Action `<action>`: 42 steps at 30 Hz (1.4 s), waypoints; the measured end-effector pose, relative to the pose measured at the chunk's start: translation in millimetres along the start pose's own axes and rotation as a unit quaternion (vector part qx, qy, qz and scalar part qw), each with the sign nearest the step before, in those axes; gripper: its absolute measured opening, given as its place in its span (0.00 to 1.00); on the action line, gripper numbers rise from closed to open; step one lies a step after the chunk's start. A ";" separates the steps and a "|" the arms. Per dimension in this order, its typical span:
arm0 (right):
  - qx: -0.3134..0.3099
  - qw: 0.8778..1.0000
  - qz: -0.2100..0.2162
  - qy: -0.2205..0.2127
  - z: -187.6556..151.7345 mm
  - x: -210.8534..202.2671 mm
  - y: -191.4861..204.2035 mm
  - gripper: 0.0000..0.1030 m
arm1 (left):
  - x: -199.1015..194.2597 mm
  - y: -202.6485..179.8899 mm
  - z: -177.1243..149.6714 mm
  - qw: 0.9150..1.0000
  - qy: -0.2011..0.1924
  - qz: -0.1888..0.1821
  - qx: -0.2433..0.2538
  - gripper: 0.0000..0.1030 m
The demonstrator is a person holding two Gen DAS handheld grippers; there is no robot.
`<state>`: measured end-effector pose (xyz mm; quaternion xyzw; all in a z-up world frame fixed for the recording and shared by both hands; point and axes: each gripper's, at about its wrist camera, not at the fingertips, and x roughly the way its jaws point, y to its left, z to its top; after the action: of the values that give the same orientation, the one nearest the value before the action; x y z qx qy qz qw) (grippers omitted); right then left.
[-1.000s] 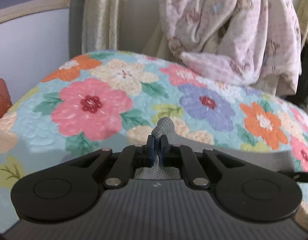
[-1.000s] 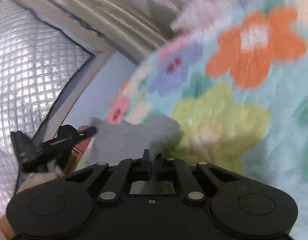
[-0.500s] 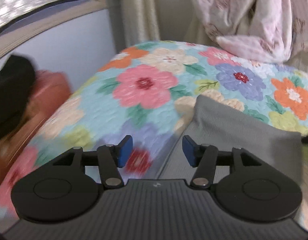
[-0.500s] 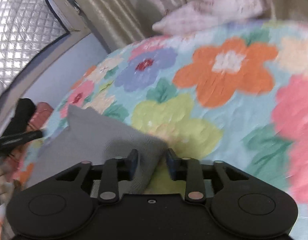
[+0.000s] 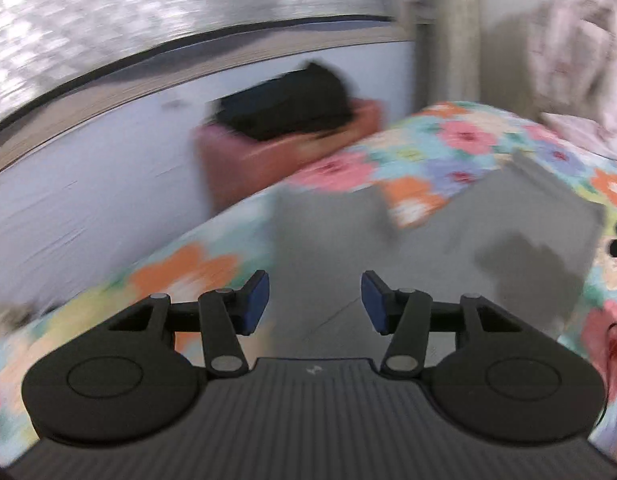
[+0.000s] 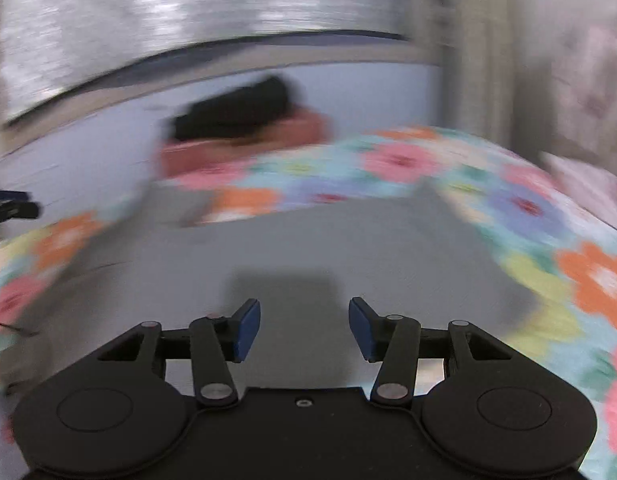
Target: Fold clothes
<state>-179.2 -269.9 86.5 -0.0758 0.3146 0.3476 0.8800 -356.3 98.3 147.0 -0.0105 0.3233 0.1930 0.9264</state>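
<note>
Garment: grey cloth lies flat on floral bedspread, under and ahead of both grippers.
Handling: looks soft, light, limp; likely best pinched at a corner or edge.
Left gripper: fingers spread, empty.
Right gripper: fingers spread, empty.
Surroundings: reddish box with dark item beside bed; pink fabric pile at far right; nothing blocks cloth. Views blurred.
</note>
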 end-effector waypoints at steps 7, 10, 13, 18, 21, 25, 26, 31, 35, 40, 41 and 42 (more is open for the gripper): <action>-0.004 0.987 0.156 0.025 16.3 -59.8 46.8 0.55 | -109.1 105.0 -12.9 0.988 0.010 0.151 0.026 0.52; 0.018 0.976 0.214 0.043 20.1 -75.5 55.3 0.58 | -134.3 140.9 -1.3 0.983 0.025 0.180 0.027 0.52; -0.019 0.975 0.220 0.037 15.8 -80.3 83.3 0.60 | -134.3 158.6 -9.7 0.992 0.041 0.113 -0.036 0.52; -0.125 0.968 0.216 0.015 -21.4 -41.6 142.6 0.60 | -74.7 127.5 -75.6 0.990 0.057 -0.034 -0.121 0.52; -0.198 0.957 0.209 0.027 -46.5 -9.8 177.1 0.58 | -19.6 94.3 -108.8 0.978 0.073 -0.112 -0.158 0.52; -0.222 0.947 0.230 0.039 -64.1 22.0 201.1 0.58 | 40.9 61.1 -119.5 0.962 0.089 -0.187 -0.176 0.52; -0.238 0.944 0.225 0.036 -68.8 26.4 206.5 0.59 | 51.5 54.8 -119.3 0.961 0.094 -0.192 -0.176 0.52; -0.238 0.943 0.231 0.031 -74.1 51.6 214.1 0.59 | 100.4 42.3 -122.0 0.960 0.130 -0.174 -0.175 0.65; -0.236 0.937 0.257 0.032 -78.4 61.1 227.2 0.60 | 113.5 48.3 -132.1 0.947 0.141 -0.205 -0.202 0.25; -0.306 0.920 0.244 0.008 -95.7 67.2 261.0 0.70 | 113.6 59.1 -132.4 0.930 0.151 -0.228 -0.244 0.15; -0.334 0.914 0.231 0.001 -101.4 70.1 270.6 0.71 | 115.4 60.1 -132.1 0.928 0.154 -0.229 -0.250 0.15; -0.358 0.908 0.220 -0.004 -106.1 72.4 277.7 0.71 | 118.9 61.0 -131.7 0.925 0.156 -0.231 -0.256 0.15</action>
<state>-374.9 -59.0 -17.6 -0.3129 0.1745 0.6217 0.6965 -371.7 177.4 -22.4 -0.3520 0.3920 0.0457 0.8487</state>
